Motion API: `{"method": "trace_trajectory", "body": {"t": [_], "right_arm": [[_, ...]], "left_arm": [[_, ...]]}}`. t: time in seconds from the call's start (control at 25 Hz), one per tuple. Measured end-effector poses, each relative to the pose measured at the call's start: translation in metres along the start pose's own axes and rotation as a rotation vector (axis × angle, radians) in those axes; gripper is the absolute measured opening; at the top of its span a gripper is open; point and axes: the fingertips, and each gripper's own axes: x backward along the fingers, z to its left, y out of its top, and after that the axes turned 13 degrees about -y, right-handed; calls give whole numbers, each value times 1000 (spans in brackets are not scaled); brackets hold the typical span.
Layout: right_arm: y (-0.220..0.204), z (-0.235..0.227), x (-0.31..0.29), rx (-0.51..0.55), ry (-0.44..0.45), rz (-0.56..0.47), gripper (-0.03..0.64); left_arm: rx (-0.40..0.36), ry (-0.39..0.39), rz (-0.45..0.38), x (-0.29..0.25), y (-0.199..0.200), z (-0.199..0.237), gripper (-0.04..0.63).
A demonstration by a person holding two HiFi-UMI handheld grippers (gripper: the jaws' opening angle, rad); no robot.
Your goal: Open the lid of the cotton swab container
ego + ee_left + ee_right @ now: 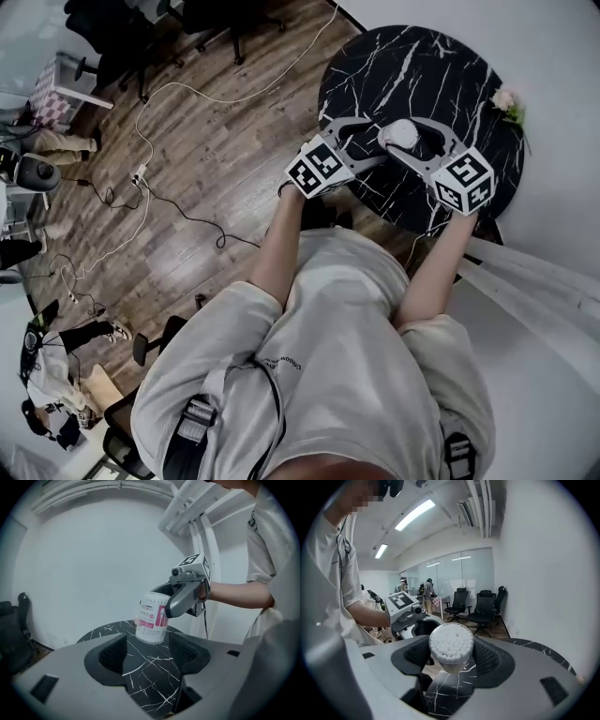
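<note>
There is one round black tabletop (441, 66) with white marble veins, and one clear cylindrical cotton swab container (152, 616) with a pink-and-white label. Two grey tools are in view: the left hand-held gripper (147, 657) and the right hand-held gripper (451, 657). One small pink flower sprig (506, 101) and three black office chairs (483, 607) complete the count.

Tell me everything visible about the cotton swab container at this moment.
The cotton swab container is a small clear plastic cylinder with a white and pink label. It is packed with swabs, whose white tips show at its uncovered top in the right gripper view; no lid is on it. It is tilted, gripped near its upper end between the jaws of the right gripper, and appears lifted off the black marble-patterned table. Nothing else touches it.
</note>
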Motion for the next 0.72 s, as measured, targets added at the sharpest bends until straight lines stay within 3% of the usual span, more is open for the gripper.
{"method": "trace_trajectory", "body": {"t": [0.24,0.56,0.72], "right_arm": [[6,17,2,21,81,0,298],[8,34,3,57,140,8,298],[6,43,8,62,181,4,298]], "left_arm": [[-28,-40,48,-12,-5,-8,279],[-57,-88,43,-23,7,-21,279],[-74,-155,32,-26,10,-35,279]]}}
